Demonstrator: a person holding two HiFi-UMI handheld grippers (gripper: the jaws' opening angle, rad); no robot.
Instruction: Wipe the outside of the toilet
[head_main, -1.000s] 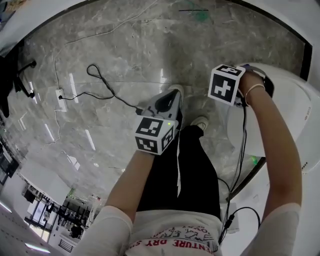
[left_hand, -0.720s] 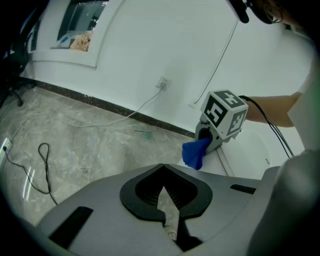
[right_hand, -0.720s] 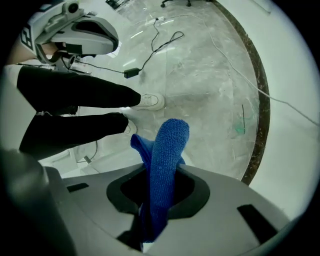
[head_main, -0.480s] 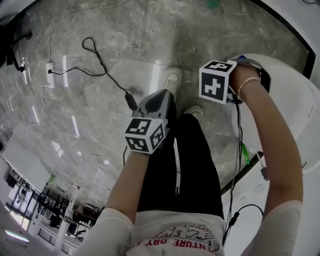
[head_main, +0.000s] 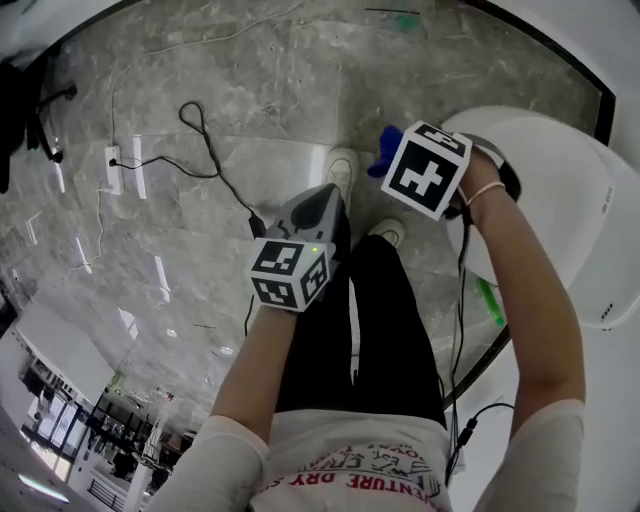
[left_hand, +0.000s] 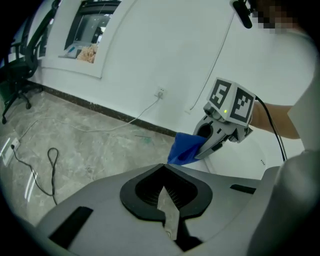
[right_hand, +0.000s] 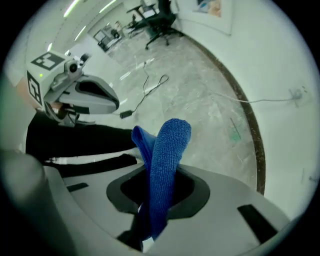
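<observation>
The white toilet (head_main: 560, 200) fills the right side of the head view, and its rim shows behind the other gripper as the toilet (left_hand: 235, 162) in the left gripper view. My right gripper (head_main: 400, 165) hangs just left of the toilet's edge, over the floor, shut on a blue cloth (head_main: 383, 158). In the right gripper view the blue cloth (right_hand: 167, 160) stands up out of the right gripper (right_hand: 150, 232). The left gripper (head_main: 322, 200) is held above my legs, away from the toilet. Seen in its own view, this left gripper (left_hand: 167, 215) is shut with nothing in it.
A black cable (head_main: 205, 150) runs across the marble floor to a power strip (head_main: 113, 165). My shoes (head_main: 342, 165) stand close to the toilet base. A green item (head_main: 490, 300) lies by the toilet. A wall socket (left_hand: 160, 93) and an office chair (left_hand: 15, 85) are farther off.
The right gripper has moved left off the toilet's top, so the blue cloth now shows past the marker cube. The left gripper has stayed over my legs.
</observation>
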